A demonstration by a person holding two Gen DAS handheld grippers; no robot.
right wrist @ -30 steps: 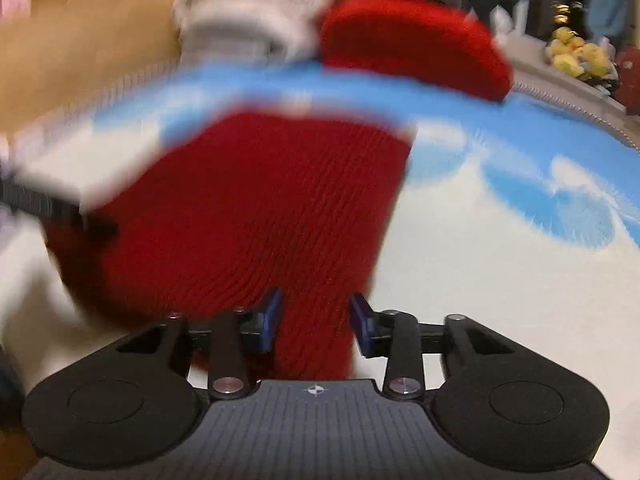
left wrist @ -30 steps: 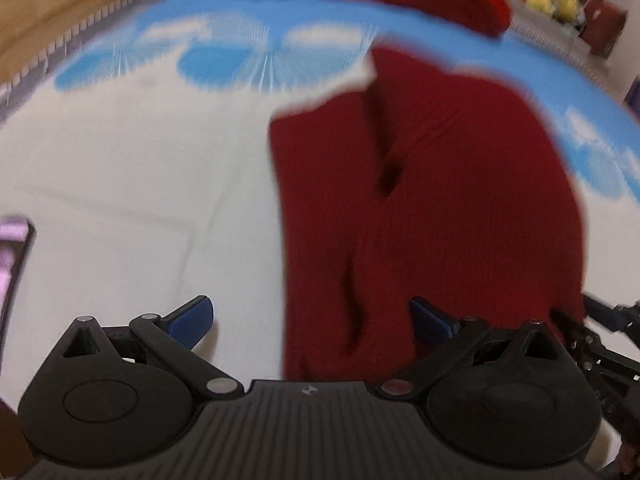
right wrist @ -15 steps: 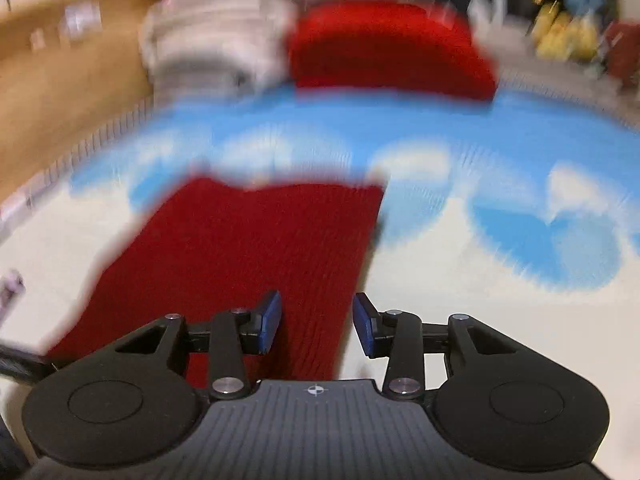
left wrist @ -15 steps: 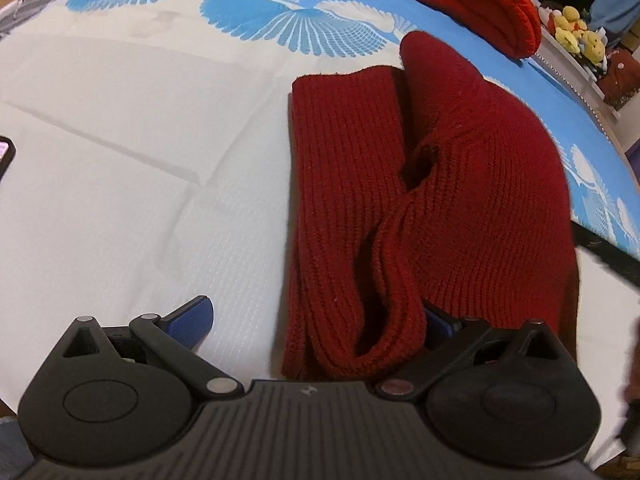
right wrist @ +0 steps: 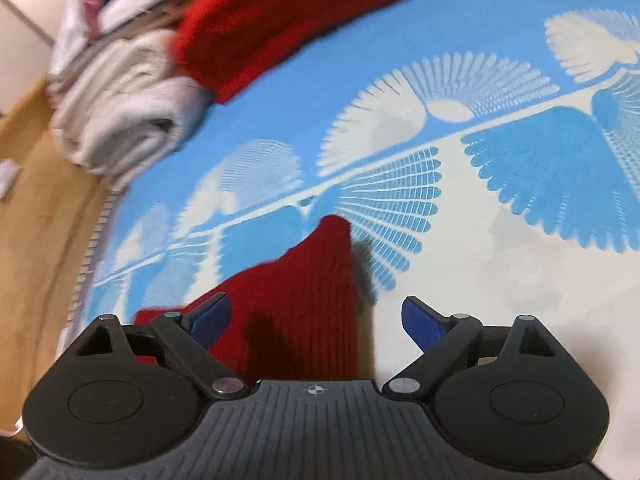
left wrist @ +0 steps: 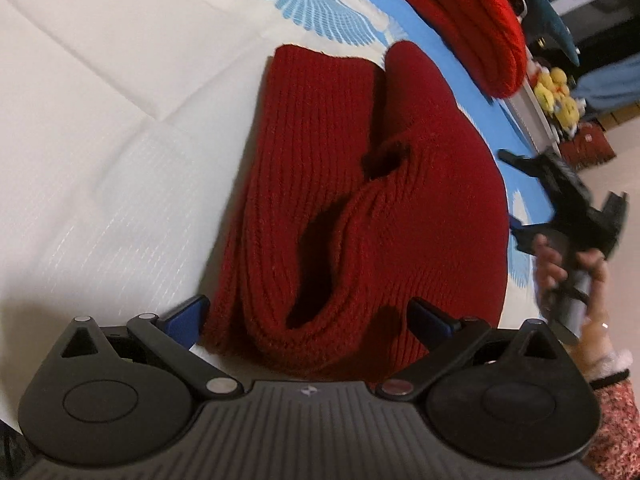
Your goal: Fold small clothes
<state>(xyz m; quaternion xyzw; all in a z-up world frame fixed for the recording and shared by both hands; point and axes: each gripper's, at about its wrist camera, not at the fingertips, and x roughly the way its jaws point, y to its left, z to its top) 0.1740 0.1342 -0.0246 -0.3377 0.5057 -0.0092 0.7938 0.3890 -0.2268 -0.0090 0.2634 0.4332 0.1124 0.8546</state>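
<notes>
Both sets of fingers are wide open and hold nothing. Left fingers (left wrist: 308,316) sit on each side of the dark red knit (left wrist: 360,208), not pinching it. Right fingers (right wrist: 316,320) have just let go and opened, with the knit's edge under them. It lies on the bed (left wrist: 100,140), already folded over once. One fold looks left. Its long side runs from 6 toward 12 o'clock
</notes>
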